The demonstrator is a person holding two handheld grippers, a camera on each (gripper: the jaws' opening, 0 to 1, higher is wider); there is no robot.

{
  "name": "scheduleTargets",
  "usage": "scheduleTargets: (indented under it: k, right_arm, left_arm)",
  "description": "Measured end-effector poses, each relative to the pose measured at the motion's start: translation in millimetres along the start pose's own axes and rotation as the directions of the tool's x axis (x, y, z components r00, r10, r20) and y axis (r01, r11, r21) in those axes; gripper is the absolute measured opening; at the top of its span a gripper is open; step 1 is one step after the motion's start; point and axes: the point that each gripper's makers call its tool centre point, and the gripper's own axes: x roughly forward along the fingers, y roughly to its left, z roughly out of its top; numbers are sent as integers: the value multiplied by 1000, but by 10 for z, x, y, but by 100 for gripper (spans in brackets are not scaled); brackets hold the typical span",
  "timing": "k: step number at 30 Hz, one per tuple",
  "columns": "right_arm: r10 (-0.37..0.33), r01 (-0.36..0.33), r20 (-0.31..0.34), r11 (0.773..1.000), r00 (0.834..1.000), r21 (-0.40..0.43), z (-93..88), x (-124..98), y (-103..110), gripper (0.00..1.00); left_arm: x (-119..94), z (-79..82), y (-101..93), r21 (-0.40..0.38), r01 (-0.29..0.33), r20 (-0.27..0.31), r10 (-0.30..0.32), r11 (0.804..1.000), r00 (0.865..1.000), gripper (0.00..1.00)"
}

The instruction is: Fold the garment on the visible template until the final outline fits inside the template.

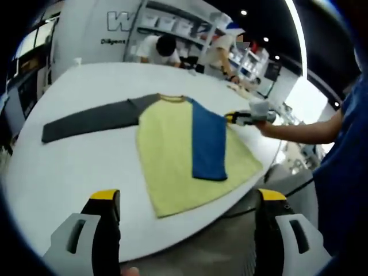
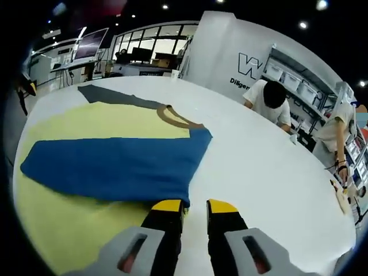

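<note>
Left gripper view: left tool (image 1: 187, 207) hangs off the near edge of the white desk (image 1: 69, 172), jaws spread wide, nothing between them. The garment, a long-sleeved shirt (image 1: 172, 152), lies flat mid-desk: yellow body, grey sleeve (image 1: 89, 122) stretched out to the left, blue sleeve (image 1: 208, 141) folded across the body. Right tool (image 1: 248, 118) sits at the shirt's far right edge by the blue sleeve's shoulder, held by a person's forearm; cannot tell its grip from here. Two people work at the desk's far side.

Right gripper view: right tool (image 2: 194, 214) low over the desk (image 2: 259, 172), jaws parted by a narrow gap, released, tips just beside the blue sleeve (image 2: 115, 167) edge. Brown collar (image 2: 175, 119) and grey sleeve (image 2: 118, 98) lie beyond.
</note>
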Motion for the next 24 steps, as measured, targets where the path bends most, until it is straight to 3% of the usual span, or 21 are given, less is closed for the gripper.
scheduleTargets:
  k: [2,13,21,24]
  right_arm:
    - [4,-4,8,1000,1000,12,11,-2,-20,0]
    - [-15,15,-14,999,1000,44,-58,36,-182,0]
    - [-35,38,-54,998,998,59,-210,-55,-304,0]
    - [-77,84,-80,993,994,82,-304,-170,-428,0]
  left_arm:
    - [7,16,-13,0,-1,3,1,1000,1000,93]
    - [36,10,-16,5,1,0,-1,1000,1000,93]
    - [39,20,47,8,4,1,-4,1000,1000,93]
    - [74,34,77,11,4,1,-4,1000,1000,93]
